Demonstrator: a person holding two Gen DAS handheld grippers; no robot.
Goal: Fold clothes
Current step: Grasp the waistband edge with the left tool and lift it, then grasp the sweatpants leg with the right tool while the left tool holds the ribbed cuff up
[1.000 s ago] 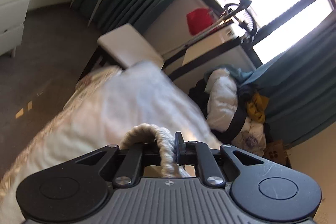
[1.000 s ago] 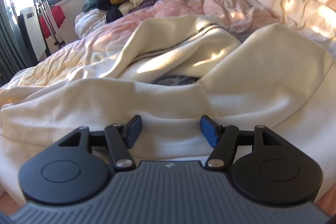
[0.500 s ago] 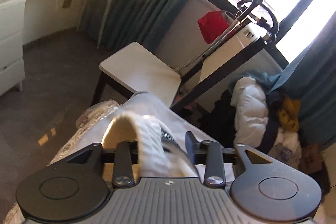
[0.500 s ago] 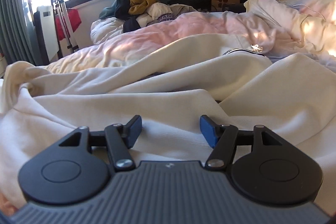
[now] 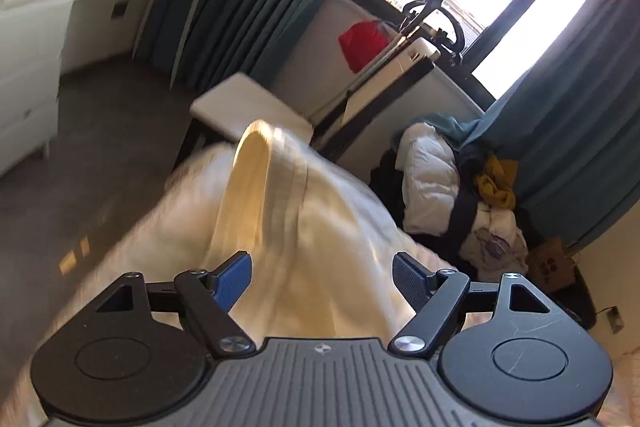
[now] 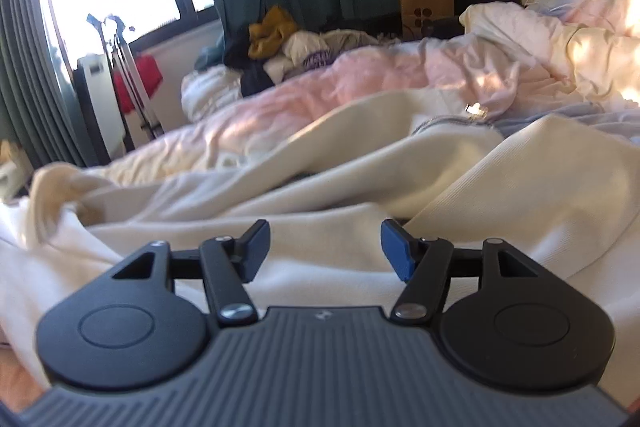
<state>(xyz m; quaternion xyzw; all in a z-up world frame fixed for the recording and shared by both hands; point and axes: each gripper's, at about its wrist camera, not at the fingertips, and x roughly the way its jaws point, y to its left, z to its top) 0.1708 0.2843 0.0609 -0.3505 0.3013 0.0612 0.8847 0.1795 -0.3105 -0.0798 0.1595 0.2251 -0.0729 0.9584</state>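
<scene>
The left tool (image 5: 322, 277) has just been opening; its jaws stand apart, with the ribbed cuff (image 5: 256, 163) of the cream sweater (image 6: 400, 163) lying loose between them. The right tool (image 6: 324, 247) is also apart, low over the sweater spread on the bed (image 6: 360, 75).

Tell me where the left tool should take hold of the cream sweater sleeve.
Probably at the ribbed cuff: it stands up as a firm, thick edge past the open left tool, whose jaws have just been opening. Come along the sleeve from the body side, one pad on each face of the cuff.
</scene>
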